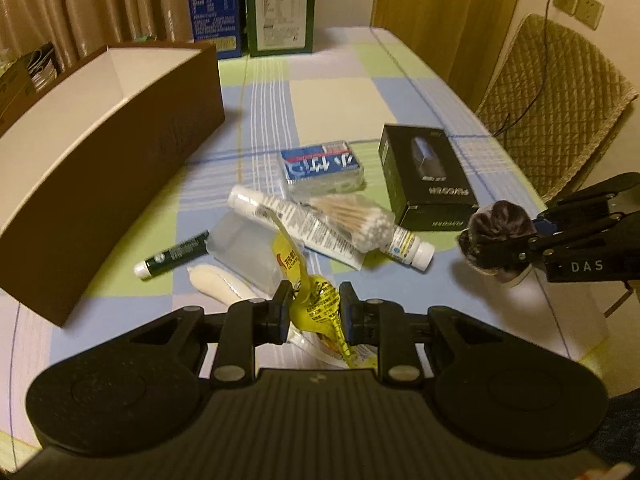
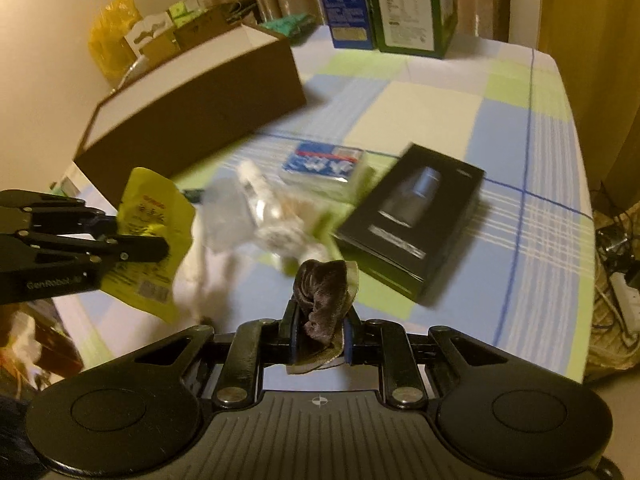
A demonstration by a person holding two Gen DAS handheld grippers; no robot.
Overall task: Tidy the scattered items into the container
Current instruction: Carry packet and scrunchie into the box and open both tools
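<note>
Left wrist view: my left gripper [image 1: 315,312] is clamped on a yellow sachet [image 1: 316,304], which hangs crumpled between the pads above the checked cloth [image 1: 400,92]. Beyond it lies the scatter: a green tube [image 1: 172,254], a clear plastic piece [image 1: 244,248], a white tube [image 1: 288,220] with a bag of swabs [image 1: 352,216] across it, a small bottle [image 1: 412,246], a blue pack [image 1: 322,166] and a black box [image 1: 426,178]. The brown container [image 1: 108,152] stands open to the left of them, its white inside bare where I can see it. At the right edge my right gripper [image 1: 494,248] pinches a dark scrunchie [image 1: 498,220].

The right wrist view is blurred, but it shows the scrunchie [image 2: 322,300] squeezed tight between the right gripper's [image 2: 320,330] pads, held off the cloth [image 2: 440,120] near the black box [image 2: 412,216]. The left gripper [image 2: 162,242] comes in from the left with the sachet [image 2: 152,236], and the container [image 2: 192,108] sits behind it.
</note>
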